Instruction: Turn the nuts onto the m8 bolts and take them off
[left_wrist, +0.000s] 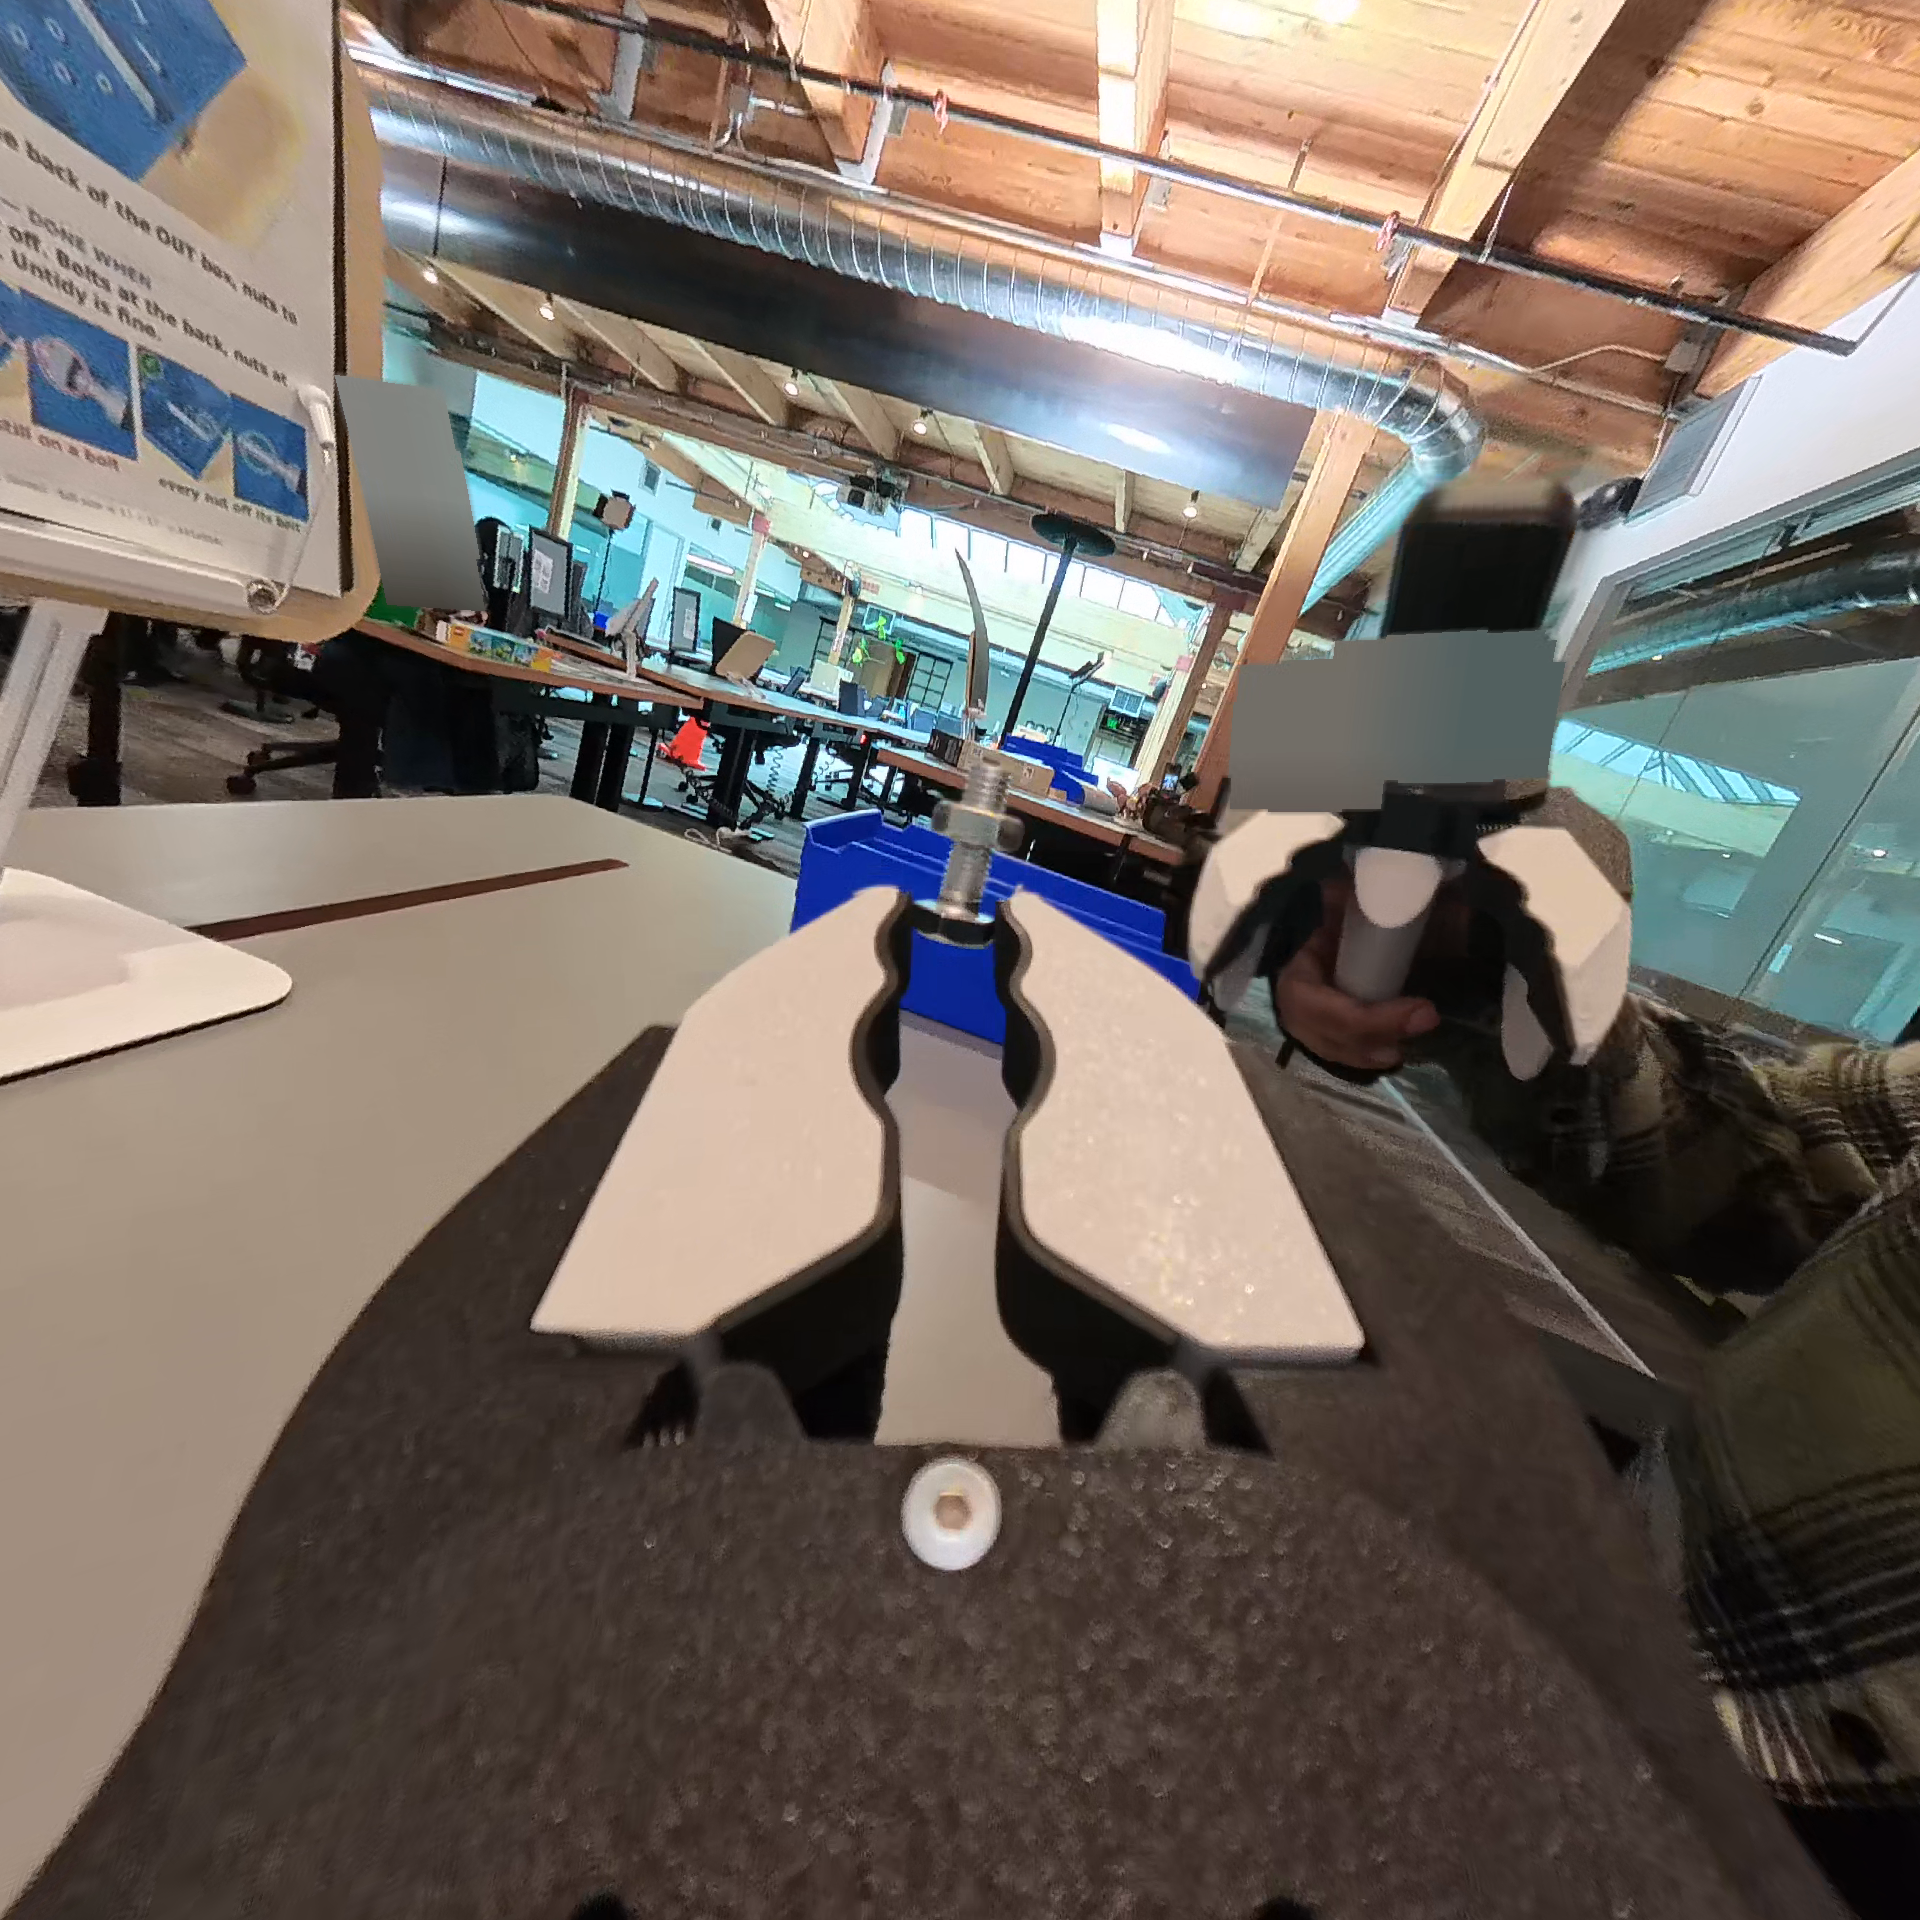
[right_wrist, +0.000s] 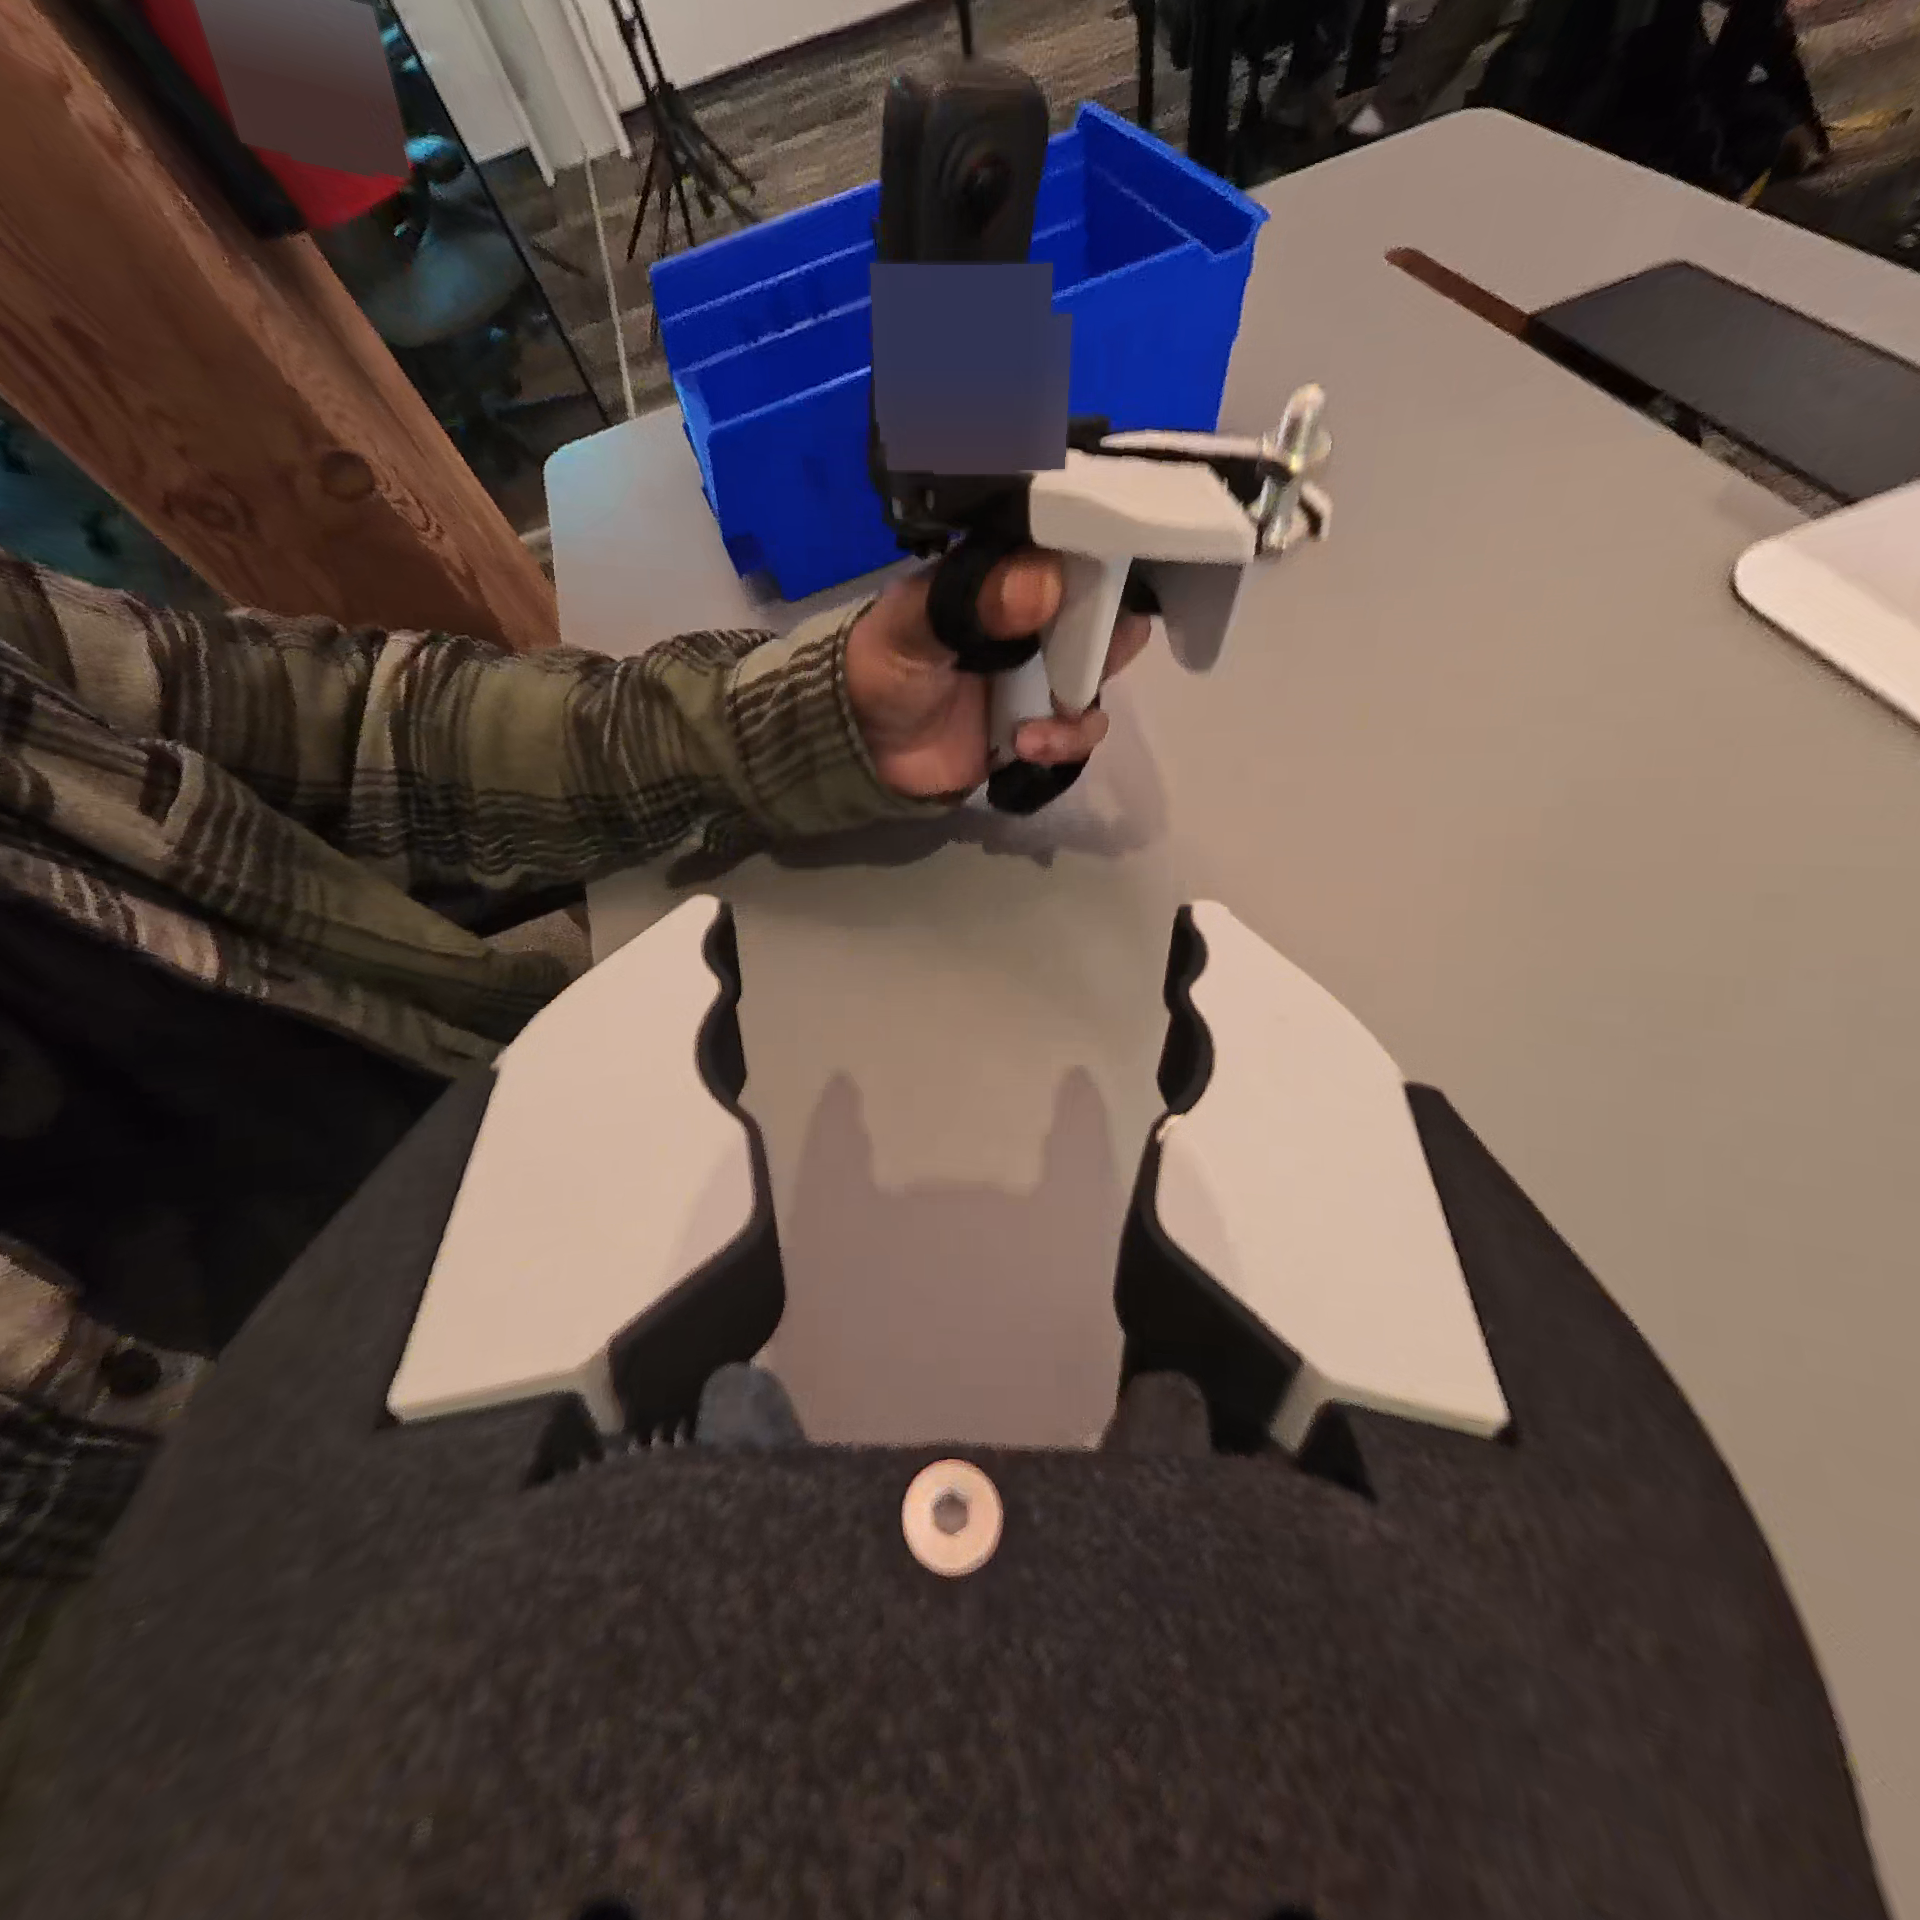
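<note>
The threaded silver steel bolt (left_wrist: 961, 873), a hex nut (left_wrist: 975, 823) partway along it, stands upright clamped by its head in the left tool (left_wrist: 948, 914), before the blue plastic bin (left_wrist: 914, 868). The right tool (right_wrist: 954, 914), jaws apart, holds nothing; a skewed approach could knock the bolt loose.
</note>
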